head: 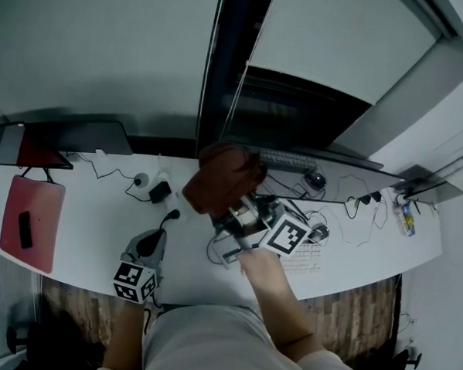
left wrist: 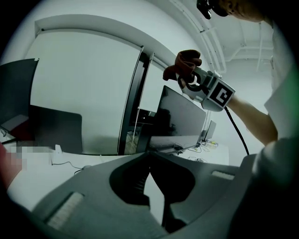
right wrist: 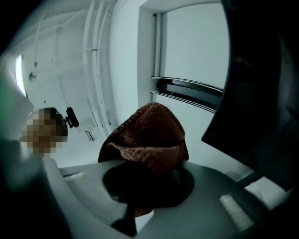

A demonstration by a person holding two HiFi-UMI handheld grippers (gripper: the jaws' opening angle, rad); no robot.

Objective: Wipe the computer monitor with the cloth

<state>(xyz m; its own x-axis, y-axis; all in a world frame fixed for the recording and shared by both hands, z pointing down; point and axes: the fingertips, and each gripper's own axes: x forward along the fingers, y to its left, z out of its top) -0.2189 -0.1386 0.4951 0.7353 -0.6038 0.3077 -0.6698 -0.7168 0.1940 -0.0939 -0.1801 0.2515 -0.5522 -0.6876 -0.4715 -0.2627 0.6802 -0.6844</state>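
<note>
Two grippers are over the white desk [head: 83,211], and only one of them carries something. At the far left lies a red pad [head: 32,220], well away from the work.

Next to the right, the left gripper [head: 147,247] hangs low by the near edge of the desk. Its jaws are pressed together at the tips and pinch nothing.

In the middle, the right gripper [head: 234,213] is raised. Its jaws are clamped on the brown cloth [head: 220,178], which stands out in a bunch beyond the tips.

The monitor [head: 301,114] stands at the far side of the desk, with its long side running left to right. Seen from the right gripper, its dark panel [right wrist: 261,93] lies ahead of the jaws and to the right. The cloth [right wrist: 149,135] is near the panel's edge but seems not to touch it.

I judge the right gripper to be much the nearer one, so the wipe belongs to it. It would need to move the cloth forward and to the right, onto the screen.

There is open air above the desk for this. Below, a keyboard [head: 305,258] and loose cables [head: 361,218] lie at the right, so low strokes need care.
</note>
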